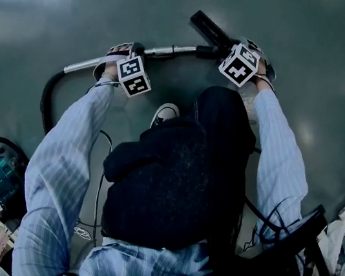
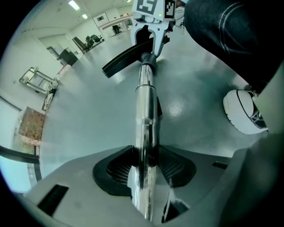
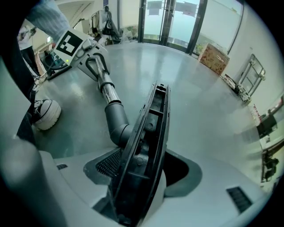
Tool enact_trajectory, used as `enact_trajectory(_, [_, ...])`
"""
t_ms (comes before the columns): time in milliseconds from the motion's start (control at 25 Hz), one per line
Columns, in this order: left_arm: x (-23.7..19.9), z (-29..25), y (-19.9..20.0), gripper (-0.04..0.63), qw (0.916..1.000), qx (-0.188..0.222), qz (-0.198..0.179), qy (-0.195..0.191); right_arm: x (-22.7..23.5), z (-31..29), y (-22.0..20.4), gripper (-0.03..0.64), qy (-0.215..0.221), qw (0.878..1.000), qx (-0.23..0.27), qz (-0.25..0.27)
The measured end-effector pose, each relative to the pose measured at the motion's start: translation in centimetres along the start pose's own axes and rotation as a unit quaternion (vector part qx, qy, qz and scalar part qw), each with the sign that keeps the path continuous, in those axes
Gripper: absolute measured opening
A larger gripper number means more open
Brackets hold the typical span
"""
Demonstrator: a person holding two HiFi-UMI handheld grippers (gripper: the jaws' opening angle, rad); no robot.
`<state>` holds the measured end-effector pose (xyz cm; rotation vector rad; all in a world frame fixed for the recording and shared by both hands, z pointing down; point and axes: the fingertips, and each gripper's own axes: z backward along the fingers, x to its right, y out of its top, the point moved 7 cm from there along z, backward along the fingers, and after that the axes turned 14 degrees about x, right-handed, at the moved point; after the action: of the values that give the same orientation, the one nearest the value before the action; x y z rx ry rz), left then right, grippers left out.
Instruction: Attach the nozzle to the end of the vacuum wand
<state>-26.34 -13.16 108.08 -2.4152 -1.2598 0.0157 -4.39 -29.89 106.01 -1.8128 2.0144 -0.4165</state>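
down on the floor (image 1: 295,30), the right claw (image 3: 142,177) is clamped on the black nozzle (image 3: 148,146), whose grey neck already meets the end of the metal wand (image 2: 145,102), while the left claw (image 2: 146,170) stands loose around the wand further back, jaws apart and not pressing it. i judge the joining step is almost finished; the next move asks the left claw to take firm hold of the wand, so the nozzle can be pushed straight along it until it sits tight.
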Motion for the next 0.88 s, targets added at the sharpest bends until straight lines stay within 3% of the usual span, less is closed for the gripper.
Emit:
enact_trajectory(240, [0.4,1.5,0.7,0.160,0.9996,0.023,-0.003,-0.013,0.1,0.4,0.3,0.291,0.004,1.000,-0.002,0.023])
enact_trajectory(600, [-0.6,2.7,0.6,0.160,0.9994,0.032,0.003,-0.007,0.5,1.3,1.3,0.291,0.006,0.998,0.043,0.035])
enact_trajectory(880, [-0.7,2.5,1.0,0.161,0.9995,0.030,0.004,-0.008,0.8,1.7,1.7,0.289,0.001,0.999,0.031,0.037])
